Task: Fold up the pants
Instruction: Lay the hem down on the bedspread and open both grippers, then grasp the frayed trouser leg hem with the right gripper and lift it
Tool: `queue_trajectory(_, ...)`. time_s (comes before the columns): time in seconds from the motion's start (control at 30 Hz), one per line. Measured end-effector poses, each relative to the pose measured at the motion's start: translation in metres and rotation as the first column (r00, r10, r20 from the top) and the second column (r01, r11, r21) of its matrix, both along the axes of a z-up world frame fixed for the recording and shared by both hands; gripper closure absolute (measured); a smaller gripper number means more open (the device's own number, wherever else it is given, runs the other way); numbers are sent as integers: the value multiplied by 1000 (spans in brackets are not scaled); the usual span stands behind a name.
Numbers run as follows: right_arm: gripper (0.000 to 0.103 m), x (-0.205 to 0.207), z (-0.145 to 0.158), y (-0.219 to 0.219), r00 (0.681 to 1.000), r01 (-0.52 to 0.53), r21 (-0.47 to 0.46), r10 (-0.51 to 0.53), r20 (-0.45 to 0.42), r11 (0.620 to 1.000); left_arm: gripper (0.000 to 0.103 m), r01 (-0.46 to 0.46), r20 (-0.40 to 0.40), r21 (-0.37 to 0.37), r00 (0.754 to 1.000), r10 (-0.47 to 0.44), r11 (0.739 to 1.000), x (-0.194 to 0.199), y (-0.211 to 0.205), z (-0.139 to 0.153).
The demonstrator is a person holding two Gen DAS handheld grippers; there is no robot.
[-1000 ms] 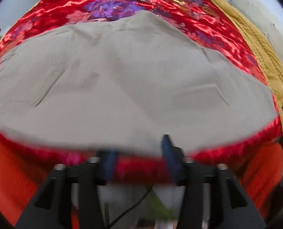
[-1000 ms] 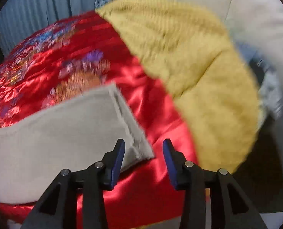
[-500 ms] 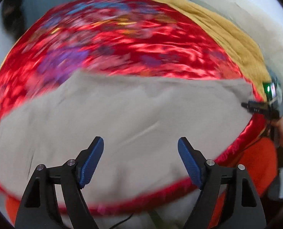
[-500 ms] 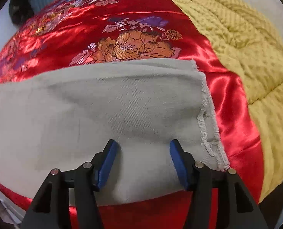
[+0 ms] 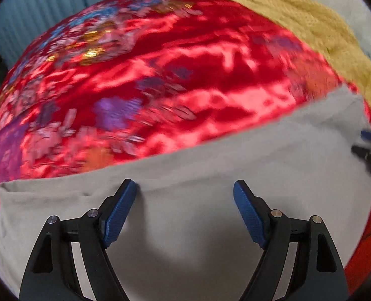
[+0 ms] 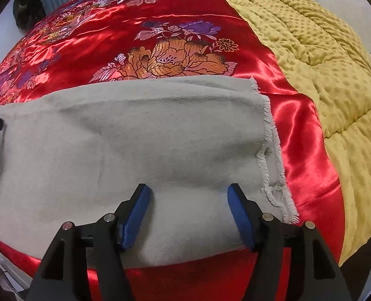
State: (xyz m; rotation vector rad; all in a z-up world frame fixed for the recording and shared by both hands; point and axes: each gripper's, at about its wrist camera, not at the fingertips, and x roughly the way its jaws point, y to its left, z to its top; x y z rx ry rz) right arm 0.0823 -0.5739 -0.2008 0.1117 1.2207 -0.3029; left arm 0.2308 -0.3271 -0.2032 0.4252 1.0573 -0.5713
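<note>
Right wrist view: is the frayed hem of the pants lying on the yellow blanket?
No, the frayed hem of the pants lies on the red satin cover, apart from the yellow blanket.

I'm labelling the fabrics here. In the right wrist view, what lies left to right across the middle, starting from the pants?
Beige woven pants → their frayed hem edge → shiny red satin floral bedspread → mustard-yellow dotted plush blanket.
</note>
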Motion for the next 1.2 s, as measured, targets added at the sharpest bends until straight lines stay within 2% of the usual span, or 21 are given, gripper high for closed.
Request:
queue_trajectory(0.07, 38, 0, 0, 0, 1000, 1, 5, -1, 2, 1000, 21, 41, 59, 32, 997, -43, 999, -22, -5, -3)
queue_trajectory(0.23, 38, -1, 0, 0, 1000, -2, 2, 2, 4, 1000, 21, 159, 116, 54, 980, -164, 986, -91, 1, -1)
queue_trajectory(0.4, 38, -2, 0, 0, 1000, 2, 2, -2, 5, 1000, 25, 172, 203, 45, 963, -178, 984, -140, 14, -3)
queue_trajectory(0.53, 37, -3, 1, 1, 1000, -3, 1, 3, 7, 1000, 26, 204, 245, 63, 946, -214, 977, -160, 17, -3)
queue_trajectory(0.6, 37, -4, 1, 0, 1000, 0, 6, 0, 10, 1000, 26, 211, 256, 73, 941, -222, 975, -161, 16, -3)
queue_trajectory(0.73, 36, -4, 1, 0, 1000, 4, 13, -4, 11, 1000, 26, 205, 231, 60, 949, -213, 977, -157, 18, -2)
queue_trajectory(0.87, 36, -6, 0, -4, 1000, 11, 45, -12, 22, 999, 26, 221, 250, 75, 940, -233, 972, -165, 19, -2)
queue_trajectory(1.0, 36, -7, 0, -3, 1000, 9, 40, -9, 23, 999, 26, 247, 225, 60, 941, -254, 967, -171, 30, 13)
queue_trajectory(1.1, 36, -9, 2, -5, 999, 15, 46, -17, 37, 999, 18, 192, 185, -2, 965, -188, 981, -156, 41, 32)
queue_trajectory(1.17, 36, -17, 11, -12, 994, 39, 95, -48, 101, 995, 16, 127, 173, -50, 978, -117, 991, -136, 46, 46)
queue_trajectory(1.2, 36, -24, 17, -20, 986, 63, 153, -85, 146, 986, 16, 99, 171, -64, 981, -87, 993, -124, 46, 51)
